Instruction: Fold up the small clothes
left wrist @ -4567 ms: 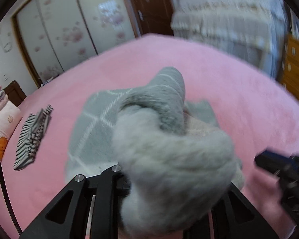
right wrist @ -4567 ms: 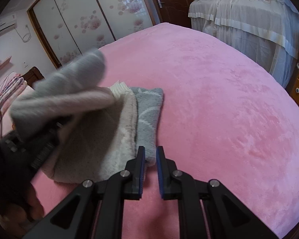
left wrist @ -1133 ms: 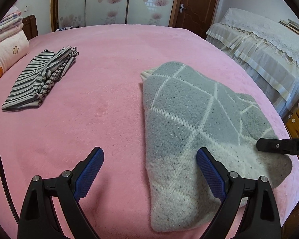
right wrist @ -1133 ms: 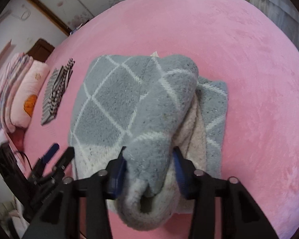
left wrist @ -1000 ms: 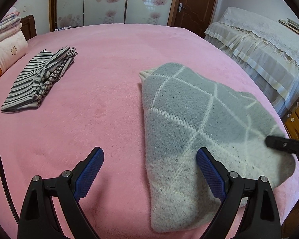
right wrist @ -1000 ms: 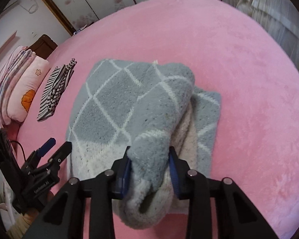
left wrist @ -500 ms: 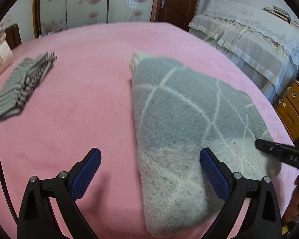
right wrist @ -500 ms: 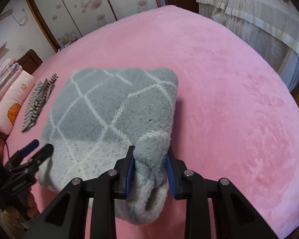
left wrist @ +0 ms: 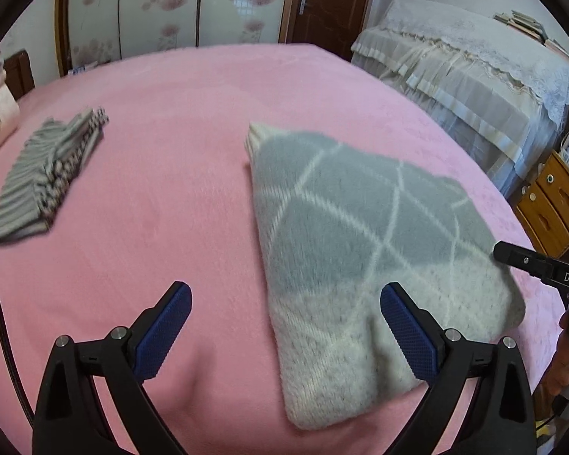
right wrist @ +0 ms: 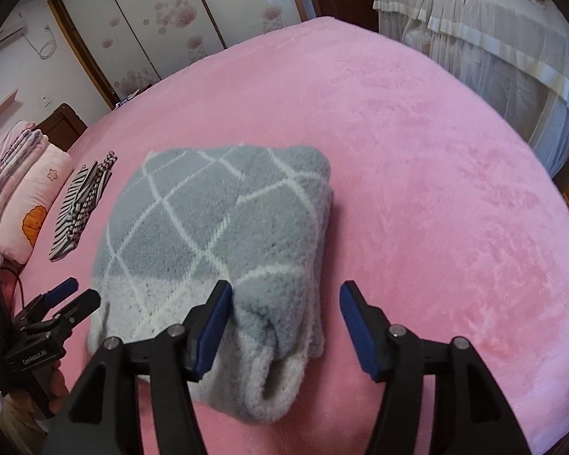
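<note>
A fluffy grey and cream garment [left wrist: 364,242] [right wrist: 216,235] with a white diamond pattern lies folded on the pink bed [left wrist: 170,151] [right wrist: 417,189]. My right gripper [right wrist: 284,322] has its jaws opening; the garment's near folded edge still sits between the blue pads, touching the left one, while the right pad stands clear of it. My left gripper [left wrist: 284,326] is open wide, low over the bed; its right pad is over the garment's near left corner, holding nothing. Each gripper shows at the edge of the other's view.
A folded striped garment [left wrist: 49,174] [right wrist: 81,204] lies farther left on the bed. Pillows and stacked bedding [right wrist: 22,189] sit at the headboard side. A lace-covered bed [left wrist: 474,83] and wooden drawers [left wrist: 554,204] stand beyond the right edge.
The right gripper laid the folded flap down over the garment and its jaws spread apart, letting go of the fold. The left gripper stayed open and shifted slightly.
</note>
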Demonstrator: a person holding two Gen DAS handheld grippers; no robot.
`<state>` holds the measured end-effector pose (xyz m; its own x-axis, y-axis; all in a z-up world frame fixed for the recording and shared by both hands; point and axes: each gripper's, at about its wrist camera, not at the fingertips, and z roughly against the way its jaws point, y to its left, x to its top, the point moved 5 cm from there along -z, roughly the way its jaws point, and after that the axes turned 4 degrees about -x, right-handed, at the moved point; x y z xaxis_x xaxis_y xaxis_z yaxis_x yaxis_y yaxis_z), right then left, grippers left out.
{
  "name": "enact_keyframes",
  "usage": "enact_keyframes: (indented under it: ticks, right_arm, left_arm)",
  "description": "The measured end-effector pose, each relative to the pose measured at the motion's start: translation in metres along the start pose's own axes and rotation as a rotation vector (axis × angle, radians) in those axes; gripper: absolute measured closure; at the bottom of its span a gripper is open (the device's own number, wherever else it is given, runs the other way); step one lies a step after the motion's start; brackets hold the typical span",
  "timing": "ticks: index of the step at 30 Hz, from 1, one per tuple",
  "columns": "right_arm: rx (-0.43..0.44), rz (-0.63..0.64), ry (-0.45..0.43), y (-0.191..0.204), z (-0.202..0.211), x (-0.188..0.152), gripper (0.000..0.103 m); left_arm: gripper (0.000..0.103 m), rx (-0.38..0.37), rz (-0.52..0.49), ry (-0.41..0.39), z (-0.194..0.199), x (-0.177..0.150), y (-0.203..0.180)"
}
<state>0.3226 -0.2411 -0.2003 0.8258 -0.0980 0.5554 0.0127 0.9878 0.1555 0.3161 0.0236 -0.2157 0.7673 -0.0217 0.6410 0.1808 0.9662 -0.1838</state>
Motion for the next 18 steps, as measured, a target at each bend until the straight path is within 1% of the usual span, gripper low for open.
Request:
enact_keyframes:
  ticks: [3,5,6,7,8,9,10,12,13,14,15,16,18]
  right_arm:
    - [-0.085,0.060,-0.116,0.009,0.014,0.016,0.044]
    - [-0.073,0.088,-0.128,0.021,0.013,0.024,0.044]
    - [-0.070,0.098,-0.130,0.026,0.011,0.028,0.048]
    - [-0.062,0.113,-0.128,0.032,0.006,0.032,0.056]
    - [-0.052,0.130,-0.117,0.037,-0.001,0.035,0.061]
    - [-0.045,0.139,-0.103,0.041,-0.008,0.037,0.071]
    - [-0.033,0.145,-0.081,0.044,-0.017,0.039,0.079]
    - [-0.016,0.148,-0.044,0.049,-0.034,0.038,0.084]
    - [-0.028,0.152,-0.031,0.049,-0.041,0.037,0.084]
    - [-0.043,0.157,-0.020,0.047,-0.047,0.036,0.084]
    - [-0.056,0.159,-0.013,0.045,-0.052,0.035,0.087]
    - [-0.071,0.156,-0.006,0.041,-0.058,0.034,0.089]
    - [-0.081,0.139,-0.001,0.031,-0.062,0.033,0.091]
  left_arm:
    - [0.004,0.009,-0.001,-0.048,0.005,0.019,0.000]
    - [0.004,0.012,0.012,-0.057,0.000,0.033,-0.001]
    - [0.004,0.007,0.017,-0.057,-0.002,0.038,-0.003]
    - [0.004,-0.001,0.025,-0.056,-0.007,0.043,-0.004]
    - [0.004,-0.015,0.033,-0.054,-0.013,0.048,-0.008]
    - [0.006,-0.025,0.036,-0.051,-0.017,0.052,-0.011]
    - [0.010,-0.036,0.037,-0.044,-0.023,0.054,-0.014]
    - [0.016,-0.058,0.023,-0.022,-0.036,0.057,-0.021]
    - [0.023,-0.058,0.012,0.001,-0.044,0.057,-0.024]
    - [0.031,-0.044,-0.002,0.034,-0.054,0.055,-0.025]
    - [0.032,-0.036,-0.010,0.062,-0.063,0.052,-0.025]
    - [0.032,-0.036,-0.007,0.068,-0.066,0.050,-0.024]
    - [0.032,-0.041,0.005,0.061,-0.070,0.050,-0.021]
